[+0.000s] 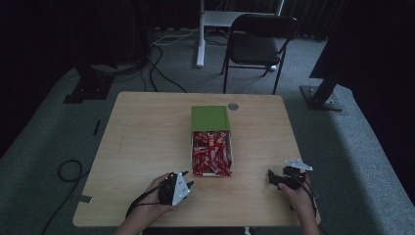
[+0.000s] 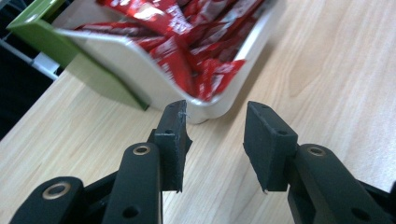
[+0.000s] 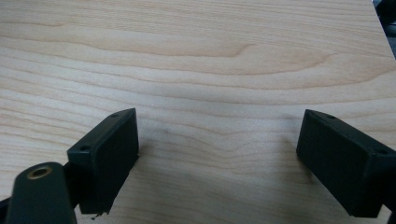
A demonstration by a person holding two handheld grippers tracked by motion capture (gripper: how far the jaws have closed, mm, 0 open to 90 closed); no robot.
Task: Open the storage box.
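Left gripper [image 2: 215, 140] first: its jaws stand a little apart with bare wood between the pads, nothing clamped. It hangs low over the tabletop [image 2: 336, 70], nose aimed at the near end of the white tray [image 2: 140, 70], which sits just beyond the fingertips without touching them. Red packets [image 2: 187, 42] are heaped in that tray, one drooping over the near rim. In the high view the left gripper [image 1: 185, 185] sits near the front edge of the tabletop [image 1: 142, 142], left of centre, wrapped in the person's left hand [image 1: 159, 191], with the white tray [image 1: 191, 156] just ahead and to its right.

Over to the right gripper [image 3: 217, 163]: jaws spread wide, plain wood grain between the pads, holding nothing. From above, the right gripper [image 1: 274, 178] rests close to the front right corner, the right hand [image 1: 298, 196] behind it, well apart from the tray.

The tray itself lies in the middle of the tabletop, running from centre toward the front edge, packed with red packets [image 1: 211, 152]. Its far end slides under a green lid [image 1: 210, 118], which covers the back part and reaches toward the rear edge. A small grey disc [image 1: 233, 106] lies just beside the lid's far right corner. Behind the tabletop, on the floor, stands a dark folding chair [image 1: 257, 44].
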